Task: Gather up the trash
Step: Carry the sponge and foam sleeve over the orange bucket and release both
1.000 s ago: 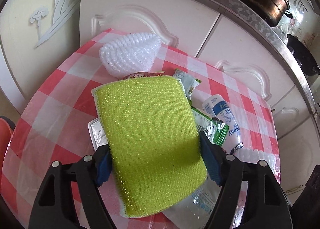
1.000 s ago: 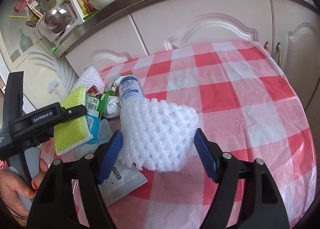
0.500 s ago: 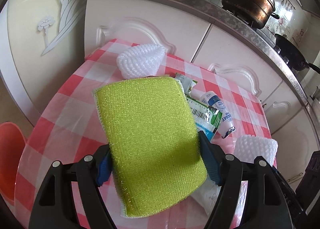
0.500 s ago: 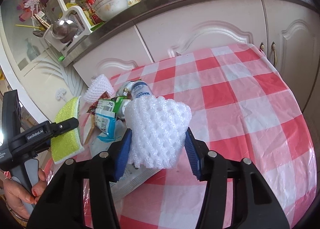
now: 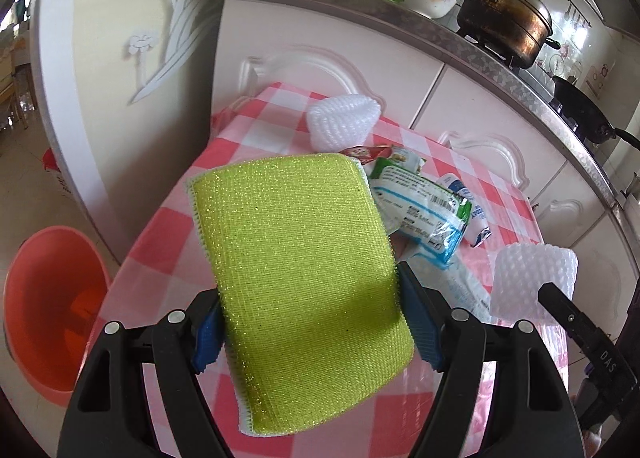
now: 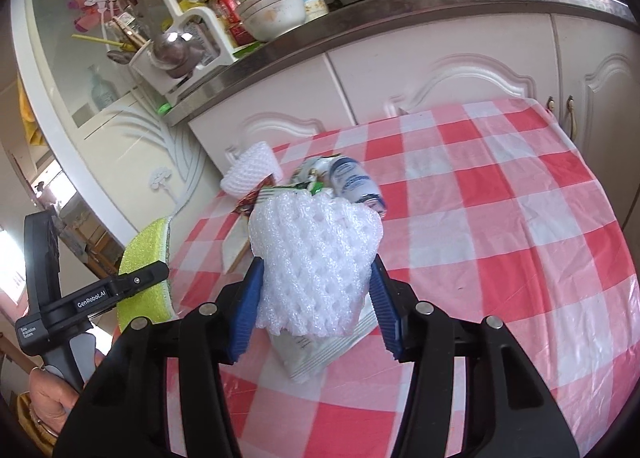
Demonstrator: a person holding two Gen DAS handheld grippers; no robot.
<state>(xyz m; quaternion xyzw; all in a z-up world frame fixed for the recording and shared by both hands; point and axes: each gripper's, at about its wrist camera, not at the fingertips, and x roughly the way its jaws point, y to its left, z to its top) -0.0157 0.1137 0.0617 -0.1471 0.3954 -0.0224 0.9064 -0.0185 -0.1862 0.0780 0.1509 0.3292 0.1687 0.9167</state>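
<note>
Lifted higher off the desk [image 5: 168, 226] than a second ago, both loads now airborne, orange bin newly in full view. Left to right, all relative to the trash pile [image 5: 420, 202]:

Orange bin [image 5: 52, 310] on the floor, far left of pile and below desk edge; likely the drop target.

Left gripper [image 5: 310, 332] left of pile, jaws clamped on the side edges of the green scouring pad [image 5: 296, 258], pad tilted flat-face to camera; edge grip probably keeps it from folding on the carry.

Pile itself at desk's far-left part: white foam net [image 5: 342, 120], wrappers, small bottle [image 5: 460, 194], not yet collected.

Right gripper [image 6: 316, 306] right of pile, jaws squeezed on a second foam net [image 6: 314, 258], visibly compressed, held clear above desk. Flat packet [image 6: 320, 354] under it, cannot tell if lifted too.

Next, judged: swing both toward bin.
</note>
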